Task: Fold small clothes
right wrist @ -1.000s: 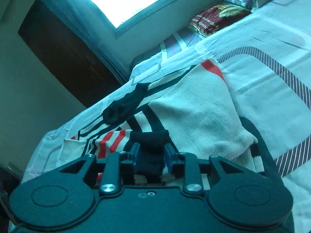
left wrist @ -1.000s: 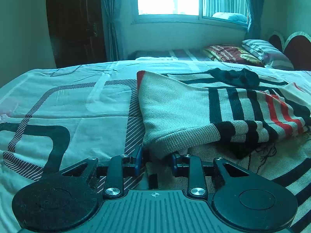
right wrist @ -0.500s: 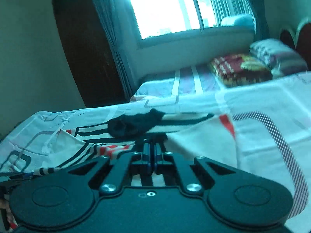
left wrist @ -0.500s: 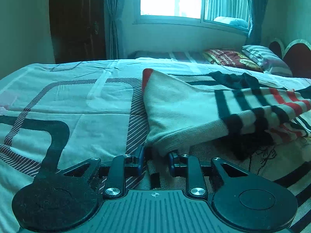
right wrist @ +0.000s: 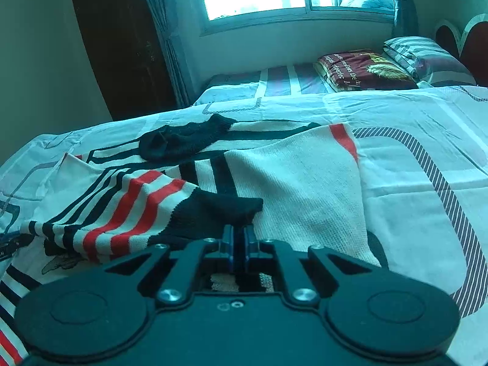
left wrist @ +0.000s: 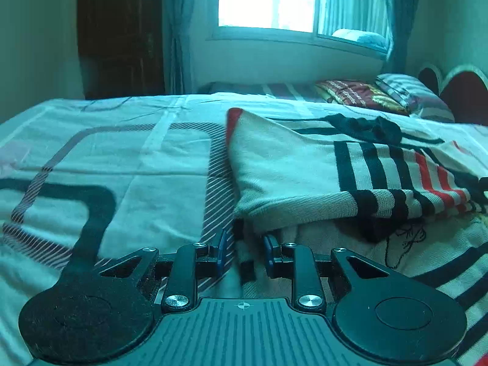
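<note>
A cream knit sweater point(left wrist: 292, 167) with black and red stripes lies on the bed, one part folded over. Its striped sleeve with a black cuff point(right wrist: 219, 213) lies across the body. My left gripper point(left wrist: 242, 254) is open and low at the sweater's near folded corner, with fabric between its fingers. My right gripper point(right wrist: 238, 242) is shut with nothing visibly between the pads, just behind the black cuff. A black sock point(right wrist: 183, 138) lies on the sweater's far side, also seen in the left wrist view point(left wrist: 369, 128).
The bed has a white patterned sheet point(left wrist: 122, 164). A folded red blanket point(right wrist: 363, 70) and a striped pillow point(right wrist: 427, 58) lie at the far end below the window. A dark door point(left wrist: 119, 30) stands at the back left.
My right gripper let go of the black cuff, closed and lowered; the sleeve now lies on the sweater. My left gripper opened a little wider at the sweater's corner.
</note>
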